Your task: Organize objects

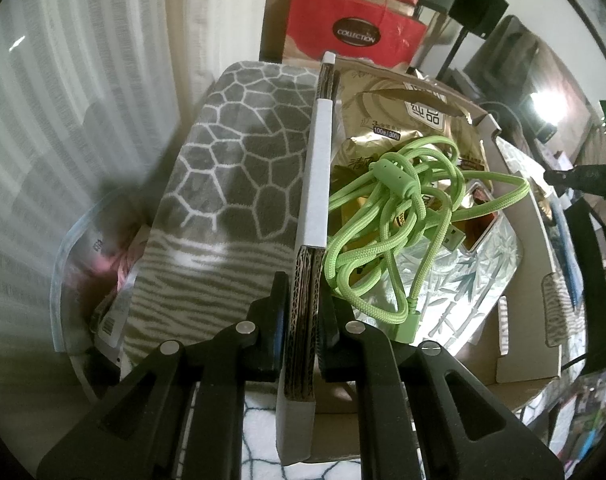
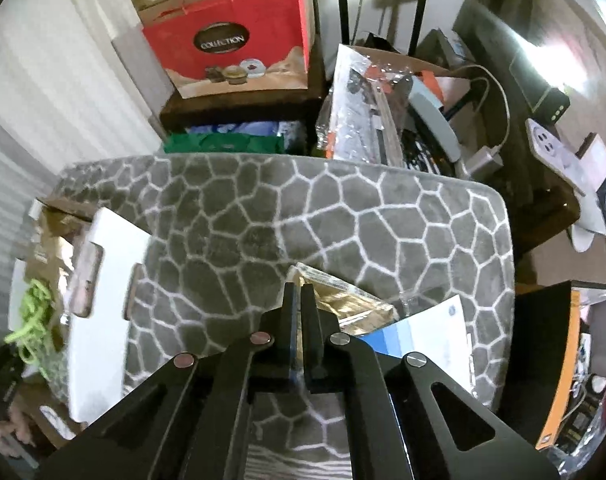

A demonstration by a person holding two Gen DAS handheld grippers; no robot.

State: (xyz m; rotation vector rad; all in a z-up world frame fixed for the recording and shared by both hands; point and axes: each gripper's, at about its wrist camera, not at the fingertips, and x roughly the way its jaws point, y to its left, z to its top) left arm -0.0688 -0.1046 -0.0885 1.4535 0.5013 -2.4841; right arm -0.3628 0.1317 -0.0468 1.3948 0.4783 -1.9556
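My left gripper (image 1: 301, 312) is shut on the near wall of a white cardboard box (image 1: 317, 168), one finger on each side of the corrugated edge. Inside the box lie a coiled green cable (image 1: 387, 216), gold packets (image 1: 407, 120) and a silver bamboo-print pack (image 1: 455, 280). The box also shows at the left of the right wrist view (image 2: 103, 280), blurred, with the green cable (image 2: 33, 320) in it. My right gripper (image 2: 299, 320) is shut and empty above a gold packet (image 2: 355, 304) and a blue-and-white card (image 2: 431, 332) on the grey mat.
A grey mat (image 2: 303, 220) with a white cell pattern covers the surface; it also shows in the left wrist view (image 1: 239, 152). A red "Collection" bag (image 2: 231, 40) stands behind it. A cluttered box of plastic-wrapped items (image 2: 383, 112) sits at the back right. A clear plastic bag (image 1: 91, 264) lies to the left.
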